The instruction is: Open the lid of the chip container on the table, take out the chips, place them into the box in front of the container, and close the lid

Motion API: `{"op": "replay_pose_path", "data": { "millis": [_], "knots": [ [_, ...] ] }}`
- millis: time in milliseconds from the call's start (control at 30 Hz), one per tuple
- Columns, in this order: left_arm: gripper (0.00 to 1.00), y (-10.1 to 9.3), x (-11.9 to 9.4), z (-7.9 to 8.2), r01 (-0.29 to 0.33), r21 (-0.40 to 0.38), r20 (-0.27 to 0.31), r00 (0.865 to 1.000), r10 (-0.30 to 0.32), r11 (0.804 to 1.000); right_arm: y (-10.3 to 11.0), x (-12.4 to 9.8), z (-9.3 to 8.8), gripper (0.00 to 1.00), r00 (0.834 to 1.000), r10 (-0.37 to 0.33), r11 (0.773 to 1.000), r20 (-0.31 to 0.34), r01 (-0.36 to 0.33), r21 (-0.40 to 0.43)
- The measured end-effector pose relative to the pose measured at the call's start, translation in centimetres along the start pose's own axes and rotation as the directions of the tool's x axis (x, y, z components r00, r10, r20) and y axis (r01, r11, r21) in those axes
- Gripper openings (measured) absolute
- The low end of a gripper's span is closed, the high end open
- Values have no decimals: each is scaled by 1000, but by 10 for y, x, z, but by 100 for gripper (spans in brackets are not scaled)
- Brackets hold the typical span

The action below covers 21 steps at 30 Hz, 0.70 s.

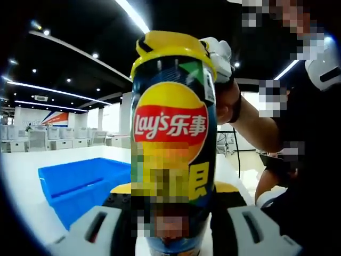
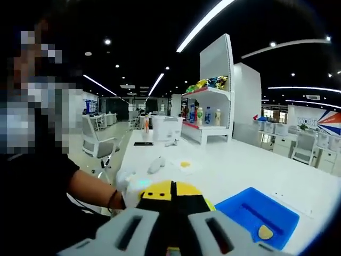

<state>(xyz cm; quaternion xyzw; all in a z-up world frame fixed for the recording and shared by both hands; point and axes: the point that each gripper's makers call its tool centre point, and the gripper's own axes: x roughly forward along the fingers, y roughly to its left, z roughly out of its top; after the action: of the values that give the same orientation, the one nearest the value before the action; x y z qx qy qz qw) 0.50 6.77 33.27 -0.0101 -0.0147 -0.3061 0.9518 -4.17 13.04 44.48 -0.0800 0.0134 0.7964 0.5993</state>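
A: So, where's the can (image 1: 171,144)?

B: Dead centre in the left gripper view, upright, with the left gripper (image 1: 173,226) pinching its base, one jaw on either side. The yellow lid (image 1: 171,49) sits at twelve o'clock, on, though it looks a little crooked.

A: And the right gripper (image 2: 171,224)?

B: In its own view the jaws rise at six o'clock with the yellow lid (image 2: 173,191) just beyond the tips. They look nearly together, but I cannot tell whether they grip the lid. In the left gripper view a gloved hand (image 1: 221,56) shows at one o'clock behind the lid.

A: The box (image 1: 80,184)?

B: Blue, at eight o'clock in the left gripper view, on the white table (image 1: 21,181) just beside the can. At four o'clock in the right gripper view, one chip (image 2: 265,232) lies in it.

A: Risks?

B: A lid pressed down askew could pop off one edge. Pushing hard from above, I'd guess, might slide the can down through the lower pinch, or tip it toward the box.
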Motion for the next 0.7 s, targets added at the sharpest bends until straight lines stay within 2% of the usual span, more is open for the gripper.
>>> {"op": "replay_pose_path", "data": {
  "millis": [100,133,233,467,700],
  "knots": [
    [53,0,0,0,0,0,0,1000,0,1000,-4,0,1,0,1000,-15,1000,-10,15,-3],
    [53,0,0,0,-1,0,-3,1000,1,1000,-5,0,1,0,1000,-17,1000,-5,17,-16],
    [53,0,-1,-1,-3,-1,0,1000,3,1000,-4,-1,-1,0,1000,-10,1000,20,9,27],
    [53,-1,-2,0,-4,-3,12,1000,4,1000,-2,-3,1,0,998,-17,999,54,15,35],
    [53,-2,-2,2,-3,-7,39,999,4,1000,-1,-6,4,1,998,1,1000,68,-2,11]
  ]
}}
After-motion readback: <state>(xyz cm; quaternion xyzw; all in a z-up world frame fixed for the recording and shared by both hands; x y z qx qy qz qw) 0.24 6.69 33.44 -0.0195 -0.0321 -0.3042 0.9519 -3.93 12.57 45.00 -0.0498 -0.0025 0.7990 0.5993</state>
